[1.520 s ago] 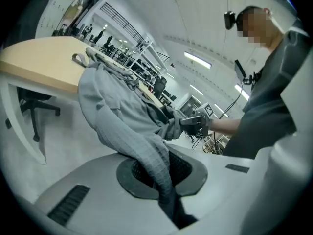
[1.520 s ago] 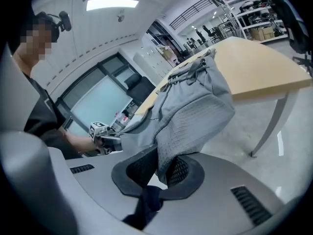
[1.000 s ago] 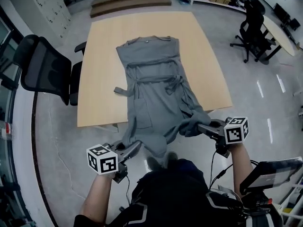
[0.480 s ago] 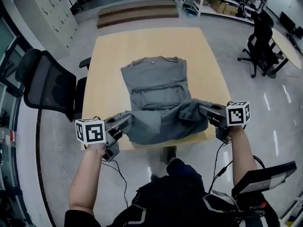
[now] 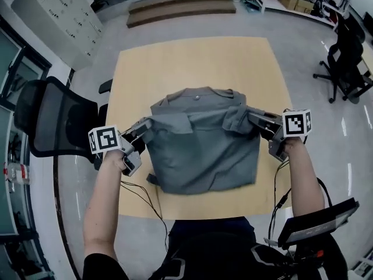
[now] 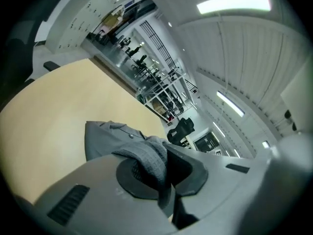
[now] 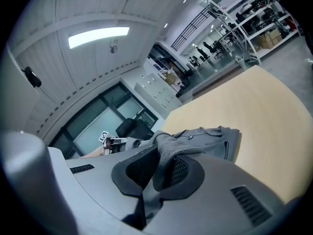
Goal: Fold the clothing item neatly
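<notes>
Holding a gripper in each hand, the person stands at the near edge of the wooden table (image 5: 192,57). The left gripper (image 5: 144,125) is pinched tight on a bunch of grey cloth. This is one corner of the grey clothing item (image 5: 201,147). The right gripper (image 5: 250,117) is pinched tight on the other corner in just the same way. Both corners are held out over the far part of the clothing item, one at each side, close to the collar.

The clothing item lies in the middle of the table, folded over on itself. Its doubled edge is near the person, and its collar and a small button are at the far end. A black chair (image 5: 52,118) stands by the table's left side. Farther off, past the table, are low steps (image 5: 180,7) and another black chair (image 5: 347,57) on the grey floor.
</notes>
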